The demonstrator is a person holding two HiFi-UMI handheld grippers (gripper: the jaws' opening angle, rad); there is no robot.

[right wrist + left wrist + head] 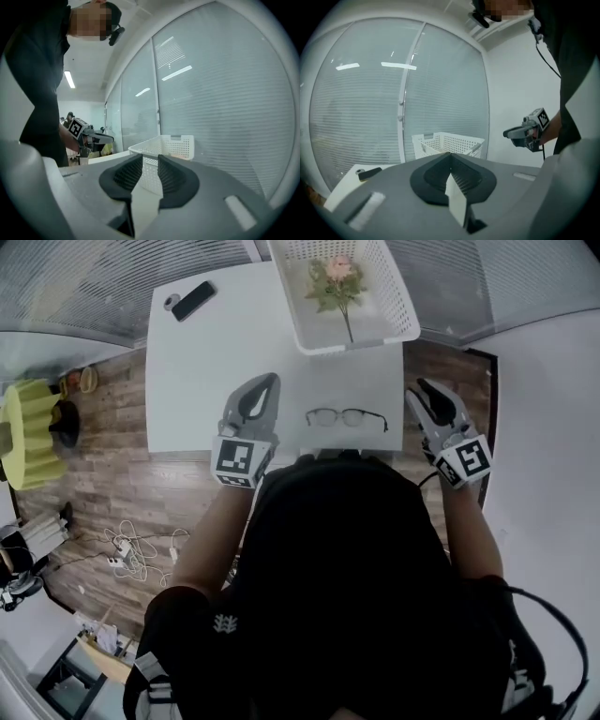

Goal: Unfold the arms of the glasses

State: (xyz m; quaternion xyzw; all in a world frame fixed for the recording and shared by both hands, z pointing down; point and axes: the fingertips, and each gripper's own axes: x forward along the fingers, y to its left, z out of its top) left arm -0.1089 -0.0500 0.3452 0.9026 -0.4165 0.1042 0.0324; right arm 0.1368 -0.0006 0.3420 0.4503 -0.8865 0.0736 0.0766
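The left claw [450,158] has its jaws pressed together with nothing between them. Straight past its tip a white perforated basket [449,142] stands on the white desk [344,190], and a dark phone [371,173] lies off to the claw's left. Higher to its right, well apart, the right claw [509,133] shows against a white wall, with window blinds [361,108] behind everything
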